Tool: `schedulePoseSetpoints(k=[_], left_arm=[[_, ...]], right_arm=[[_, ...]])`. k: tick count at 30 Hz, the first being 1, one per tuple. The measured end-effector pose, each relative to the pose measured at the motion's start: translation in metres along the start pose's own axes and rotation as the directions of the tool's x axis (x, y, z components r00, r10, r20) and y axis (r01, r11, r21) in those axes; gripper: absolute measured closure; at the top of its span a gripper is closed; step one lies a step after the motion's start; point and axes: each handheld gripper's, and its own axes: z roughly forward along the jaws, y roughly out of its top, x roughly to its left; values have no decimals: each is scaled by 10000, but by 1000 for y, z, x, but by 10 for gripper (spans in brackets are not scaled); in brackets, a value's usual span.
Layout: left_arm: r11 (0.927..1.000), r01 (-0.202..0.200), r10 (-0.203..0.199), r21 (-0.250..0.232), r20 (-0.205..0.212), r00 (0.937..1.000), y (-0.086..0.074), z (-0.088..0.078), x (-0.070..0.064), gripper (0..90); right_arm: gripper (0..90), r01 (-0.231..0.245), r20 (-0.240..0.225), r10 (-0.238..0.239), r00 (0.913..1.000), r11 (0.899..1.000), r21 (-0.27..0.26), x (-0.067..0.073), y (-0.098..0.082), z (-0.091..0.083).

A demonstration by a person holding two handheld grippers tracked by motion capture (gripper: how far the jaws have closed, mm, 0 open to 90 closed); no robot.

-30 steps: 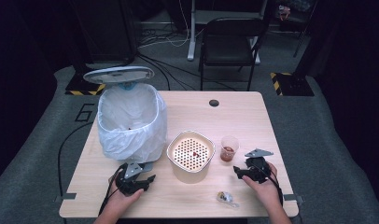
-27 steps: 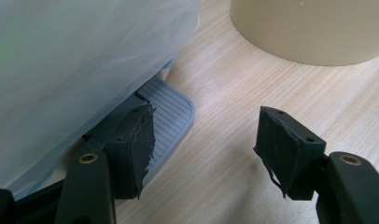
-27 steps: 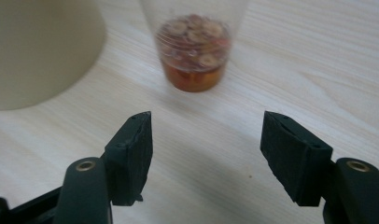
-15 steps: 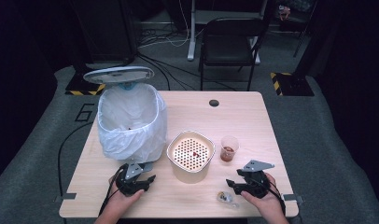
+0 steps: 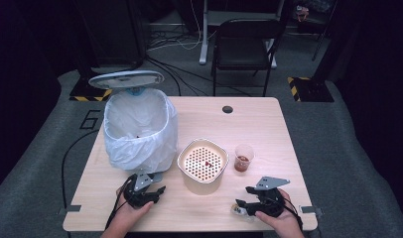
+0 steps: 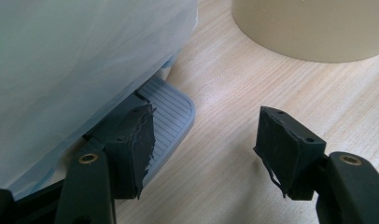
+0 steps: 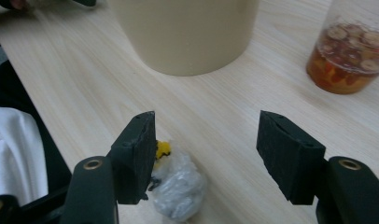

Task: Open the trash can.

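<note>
Right tongs have drawn back from beside the cup to the near tabletop edge, spread over a crumpled wrapper, not yet pinched. Left tongs, parted and empty, rest by the bin pedal. Wrapper pickup and binning remain.

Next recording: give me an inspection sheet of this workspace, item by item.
Surface: light wooden table, no spills seen.
Job's things: crumpled wrapper near the table's near edge; lined bin, lid up.
Clutter: beige strainer bowl; plastic cup holding brownish liquid with slices.
Grippers: left gripper open, nothing between the jaws, one jaw by the bin's pedal; right gripper open, wrapper beside one jaw.
Cables: black cable trails over the floor left of the table.
Surroundings: black chair; grey floor with loose cables.
</note>
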Motion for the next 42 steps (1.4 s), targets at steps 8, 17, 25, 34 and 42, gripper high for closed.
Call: schedulePoseSetpoints(k=[8, 17, 25, 34, 42], left_arm=[[9999, 108, -108, -102, -15, 9999, 0, 0, 0, 371], [10000, -19, 19, 7, 2, 10000, 0, 0, 0, 371], [10000, -14, 14, -16, -15, 10000, 0, 0, 0, 371], [9999, 75, -76, -110, -101, 9999, -1, 1, -2, 371], [10000, 38, -39, -36, -59, 10000, -1, 0, -2, 371]], right_arm=[[364, 374, -192, -373, 9991, 9993, 50, 9, -1, 4], [425, 825, -171, -814, 9965, 9935, 789, 6, -12, 19], [511, 844, -109, -838, 9964, 9910, 1039, 0, -16, 22], [590, 819, 23, -828, 9966, 9891, 1223, -5, -17, 23], [605, 882, 113, -903, 9959, 9886, 1216, -2, -15, 24]])
